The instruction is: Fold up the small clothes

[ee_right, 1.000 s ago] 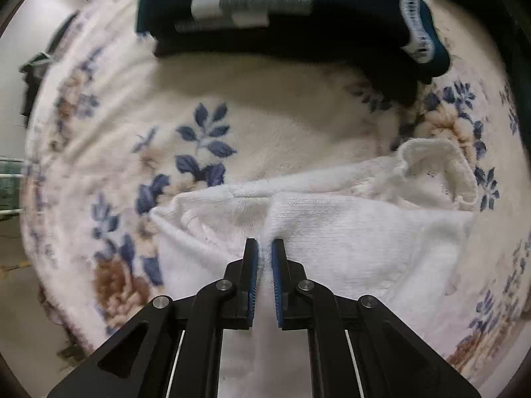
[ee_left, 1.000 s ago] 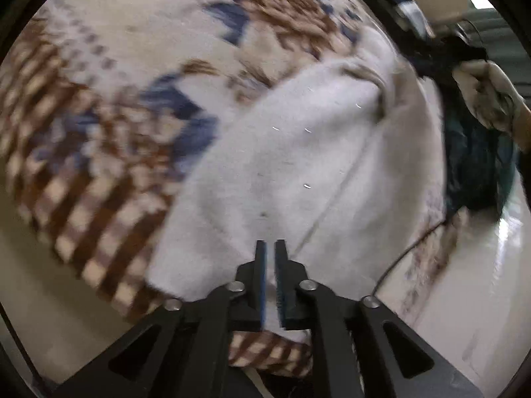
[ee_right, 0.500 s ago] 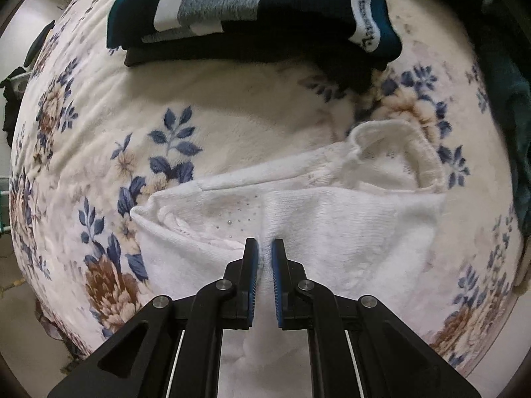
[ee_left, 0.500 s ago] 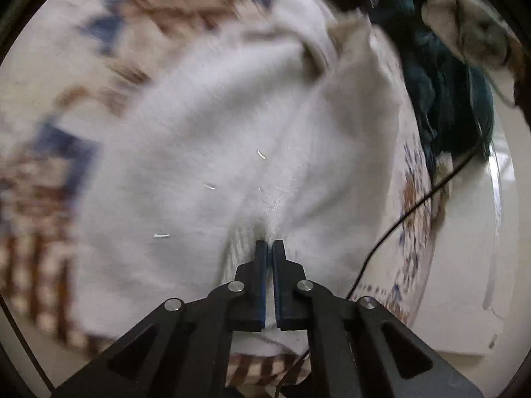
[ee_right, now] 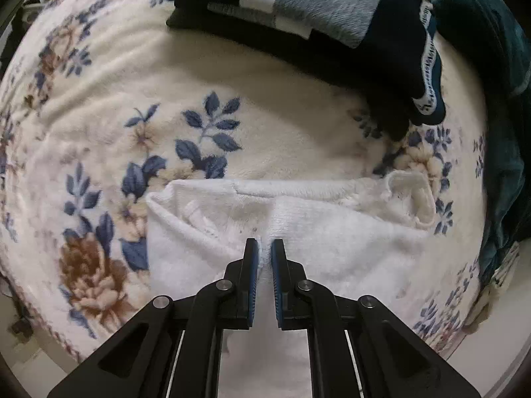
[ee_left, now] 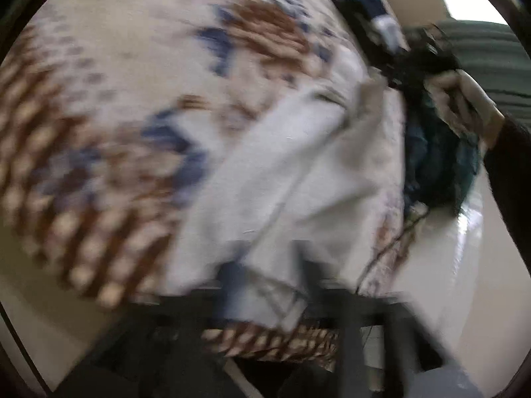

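Plush floral blanket [ee_right: 282, 139] under white garment [ee_right: 332, 242]; right tongs [ee_right: 264, 252] pinching it, left tongs [ee_left: 265, 285] opening, garment between.

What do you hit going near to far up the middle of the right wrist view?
right gripper, shut on a pinch of the white garment → bare stretch of floral blanket → folded dark clothes with the grey and white stripe.

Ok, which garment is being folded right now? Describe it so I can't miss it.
On the floral blanket, look nearest the camera, below the dark folded stack. It is the white fleecy garment, pinched by the right hand-held gripper, the only white piece there.
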`<state>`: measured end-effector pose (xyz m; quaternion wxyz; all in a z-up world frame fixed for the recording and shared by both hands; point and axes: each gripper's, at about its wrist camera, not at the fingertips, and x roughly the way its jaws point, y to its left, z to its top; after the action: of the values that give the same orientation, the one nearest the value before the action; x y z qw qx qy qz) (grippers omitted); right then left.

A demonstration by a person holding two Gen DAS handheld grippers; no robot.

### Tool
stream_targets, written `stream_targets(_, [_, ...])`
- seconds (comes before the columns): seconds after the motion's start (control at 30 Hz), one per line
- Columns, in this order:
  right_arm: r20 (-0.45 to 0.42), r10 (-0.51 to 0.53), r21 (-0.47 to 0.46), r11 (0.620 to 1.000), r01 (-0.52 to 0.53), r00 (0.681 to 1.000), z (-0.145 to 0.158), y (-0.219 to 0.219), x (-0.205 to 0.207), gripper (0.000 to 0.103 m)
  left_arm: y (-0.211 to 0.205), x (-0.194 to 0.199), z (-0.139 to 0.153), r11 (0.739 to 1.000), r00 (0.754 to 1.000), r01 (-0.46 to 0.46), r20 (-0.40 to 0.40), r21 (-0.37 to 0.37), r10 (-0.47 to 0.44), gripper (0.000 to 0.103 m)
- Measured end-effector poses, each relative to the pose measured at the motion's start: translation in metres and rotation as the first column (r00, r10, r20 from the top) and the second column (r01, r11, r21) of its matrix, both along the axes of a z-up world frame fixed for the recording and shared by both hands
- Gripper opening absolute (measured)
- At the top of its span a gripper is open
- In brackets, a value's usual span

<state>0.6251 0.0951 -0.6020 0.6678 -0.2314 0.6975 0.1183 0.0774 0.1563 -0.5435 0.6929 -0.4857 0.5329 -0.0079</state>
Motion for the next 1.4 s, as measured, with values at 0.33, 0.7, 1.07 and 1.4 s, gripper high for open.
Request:
stream_targets(0.33, [-0.03, -0.079, 0.014, 0.997, 0.08, 0.996, -0.006, -0.021, 0.009, 0.009, -0.066, 0.052, -0.039, 0.984, 0.987, 0.153, -0.067, 0.093, -0.147, 0.006])
stream_targets(0.7, [-0.037, 0.001, 0.061, 0.998, 0.001, 0.999, 0.025, -0.002, -0.005, 0.008, -0.028, -0.024, 0.032, 0.983, 0.997, 0.031, -0.077, 0.182, -0.017, 0.004])
stream_targets(1.07, [-0.024, 0.044, 0.098, 0.994, -0.041, 0.999, -0.005, 0.07, -0.007, 0.0, 0.008, -0.021, -0.042, 0.988, 0.977, -0.069, -0.19, 0.137, 0.095, 0.006])
stream_targets(1.4, [-0.166, -0.058, 0.31, 0.945, 0.108, 0.984, 0.037, -0.022, -0.068, 0.057, 0.019, 0.004, -0.043, 0.998, 0.982, 0.065, -0.176, 0.022, -0.061, 0.059])
